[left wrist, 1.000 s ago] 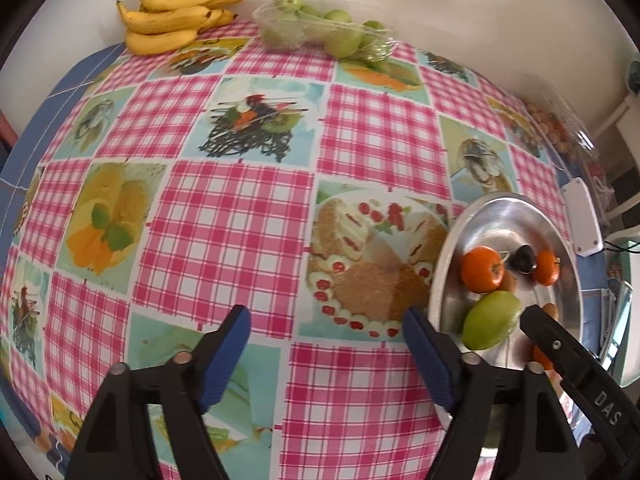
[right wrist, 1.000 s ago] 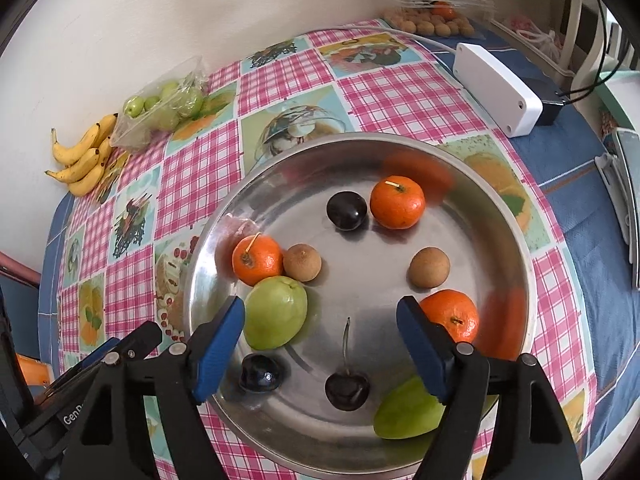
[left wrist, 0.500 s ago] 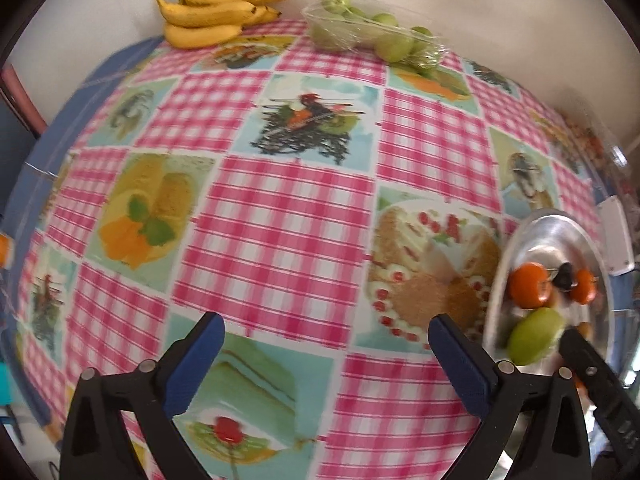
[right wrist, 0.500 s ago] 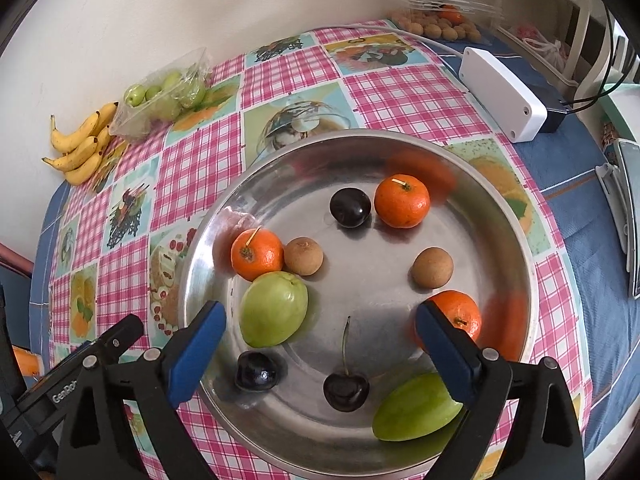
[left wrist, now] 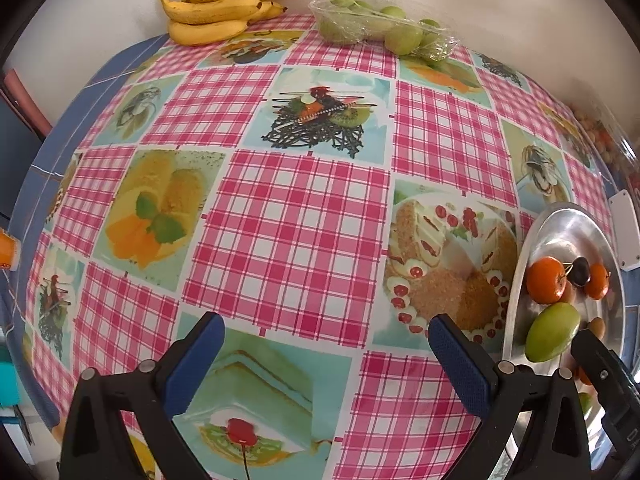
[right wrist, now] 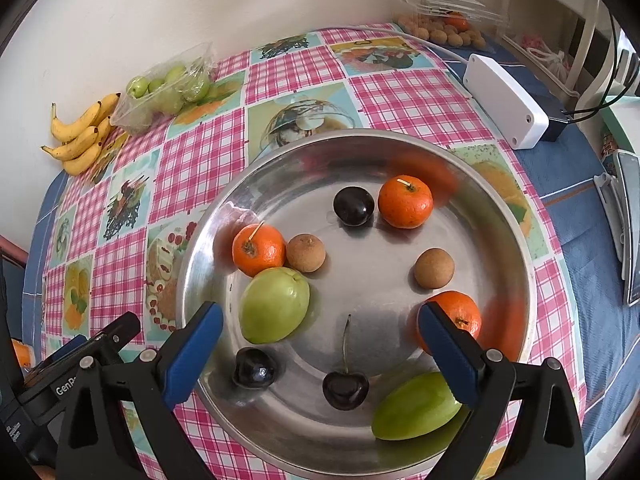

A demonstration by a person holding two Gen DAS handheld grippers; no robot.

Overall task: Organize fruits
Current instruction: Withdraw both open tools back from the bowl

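A steel bowl [right wrist: 400, 148] holds three tangerines [right wrist: 405, 201], two green fruits [right wrist: 274, 305], two brown longans [right wrist: 434, 269] and three dark cherries [right wrist: 345, 386]. My right gripper [right wrist: 320, 334] is open and empty, low over the bowl's near side. My left gripper [left wrist: 326, 342] is open and empty over the checked tablecloth [left wrist: 292, 236], left of the bowl [left wrist: 536, 240]. A banana bunch [left wrist: 220, 12] and a clear bag of green fruits [left wrist: 384, 26] lie at the far edge by the wall.
A white power box [right wrist: 506, 100] with cables lies right of the bowl. A clear tray of longans [right wrist: 444, 30] stands at the far right corner. A phone [right wrist: 632, 228] lies at the right edge. The wall runs along the back.
Both grippers have pulled back and opened wider. The left view has swung left, so the bowl now sits further to its right edge.
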